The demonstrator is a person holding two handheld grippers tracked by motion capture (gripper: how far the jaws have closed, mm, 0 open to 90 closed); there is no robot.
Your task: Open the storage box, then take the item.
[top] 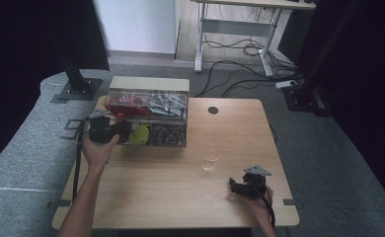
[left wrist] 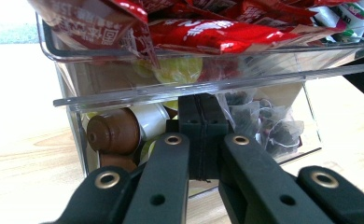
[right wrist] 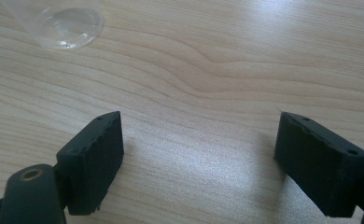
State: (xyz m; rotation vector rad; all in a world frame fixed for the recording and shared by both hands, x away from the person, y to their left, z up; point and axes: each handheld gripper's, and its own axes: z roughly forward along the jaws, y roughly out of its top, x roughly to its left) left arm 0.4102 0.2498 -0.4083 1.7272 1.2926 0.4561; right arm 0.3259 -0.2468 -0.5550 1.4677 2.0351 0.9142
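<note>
left gripper (left wrist: 202, 140) jaws pressed together, apparently empty, at organizer's (top: 148, 118) lower tier beside brown pod (left wrist: 114, 132) | right gripper (right wrist: 199, 154) spread wide, empty, cup (right wrist: 70, 25) ahead-left

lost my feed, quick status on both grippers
Left gripper shut at clear plastic organizer box. Right gripper open over wooden table, empty. Clear plastic cup apart.

A clear acrylic organizer (top: 148, 117) stands on the worktop (top: 220, 197) at its far left. Its upper tier holds red sachets (left wrist: 208, 28). The lower tier holds brown coffee capsules (left wrist: 114, 133) at the left, yellow items (top: 139, 134) in the middle and dark mesh tea bags (left wrist: 259, 123) at the right. A small clear plastic cup (top: 210, 163) sits apart, near the worktop's middle.
</note>
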